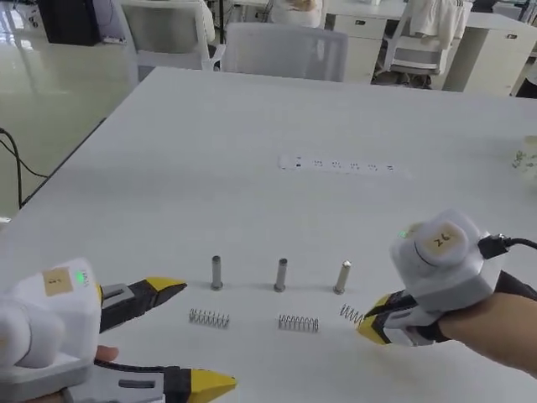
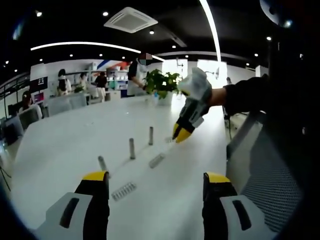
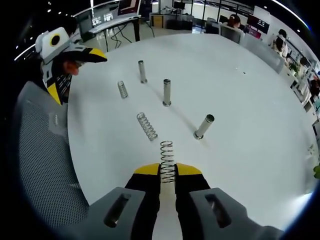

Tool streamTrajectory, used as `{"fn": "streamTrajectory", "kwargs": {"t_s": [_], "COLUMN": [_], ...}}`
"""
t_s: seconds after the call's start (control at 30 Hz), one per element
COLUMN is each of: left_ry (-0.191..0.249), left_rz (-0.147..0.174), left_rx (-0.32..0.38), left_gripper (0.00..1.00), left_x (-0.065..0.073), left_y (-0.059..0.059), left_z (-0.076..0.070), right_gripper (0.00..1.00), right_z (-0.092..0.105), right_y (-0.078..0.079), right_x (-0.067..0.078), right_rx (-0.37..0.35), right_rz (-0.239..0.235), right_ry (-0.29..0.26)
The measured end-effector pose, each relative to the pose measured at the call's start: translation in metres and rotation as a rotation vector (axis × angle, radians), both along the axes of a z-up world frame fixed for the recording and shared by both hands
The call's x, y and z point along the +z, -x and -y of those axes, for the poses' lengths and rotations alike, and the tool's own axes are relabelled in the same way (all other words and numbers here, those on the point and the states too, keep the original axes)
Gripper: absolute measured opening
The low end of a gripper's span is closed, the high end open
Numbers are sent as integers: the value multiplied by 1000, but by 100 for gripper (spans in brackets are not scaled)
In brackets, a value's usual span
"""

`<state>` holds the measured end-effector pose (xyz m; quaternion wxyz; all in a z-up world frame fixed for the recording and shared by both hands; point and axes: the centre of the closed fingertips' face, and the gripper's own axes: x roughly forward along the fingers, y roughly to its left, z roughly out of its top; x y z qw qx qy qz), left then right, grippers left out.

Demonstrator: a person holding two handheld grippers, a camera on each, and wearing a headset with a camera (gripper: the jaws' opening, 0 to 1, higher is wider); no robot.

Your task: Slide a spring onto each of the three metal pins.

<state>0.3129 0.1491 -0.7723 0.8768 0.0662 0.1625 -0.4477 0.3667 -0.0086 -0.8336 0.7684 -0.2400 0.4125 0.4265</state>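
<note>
Springs (image 1: 298, 322), three of them, lie flat on the broad white tabletop (image 1: 252, 151), each just in front of its own upright metal pin (image 1: 281, 275), and from where I stand none is threaded on yet. That one-to-one row looks laid out on purpose, so that each spring has a short trip to its pin. The left tool (image 1: 210, 336) hangs low at the near left edge with its yellow-tipped jaws spread wide and nothing between them. It sits by the leftmost spring (image 1: 209, 318), and I would guess it is waiting to steady a pin or take its own spring. The right tool (image 3: 167, 170) has its jaws drawn narrow, pinching the near end of the rightmost spring (image 3: 167, 152). The coil runs straight out from the jaws, which suits pushing the open end over a pin top. The rightmost pin (image 1: 342, 277) is close beside that tool and seems to lean a little, while the leftmost pin (image 1: 216, 274) stands straight. If the lean is real, lining up the spring's mouth there will need some care. Farther back a white power strip (image 1: 340, 164) lies flat on the tabletop, well apart from the work. Grey chairs (image 1: 285, 50) stand along the far side. Each tool carries a small tan sticker (image 1: 440, 241) with a dark mark on it, too small for me to read, and I see no brand name anywhere.
</note>
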Motion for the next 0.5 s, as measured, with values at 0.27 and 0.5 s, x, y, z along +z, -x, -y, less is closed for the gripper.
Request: {"fn": "streamTrajectory", "kwargs": {"t_s": [0.27,0.5], "left_ry": [7,-17], "left_rz": [-5,-26], "left_rx": [-50,-105], "left_gripper": [67,65], "left_x": [-2,-11], "left_y": [-6,-8], "left_z": [8,20], "right_gripper": [7,7], "right_z": [-16,-30], "right_y": [7,12], "right_x": [9,13], "right_rx": [49,95], "right_rz": [11,21], "right_ry": [-9,-9]}}
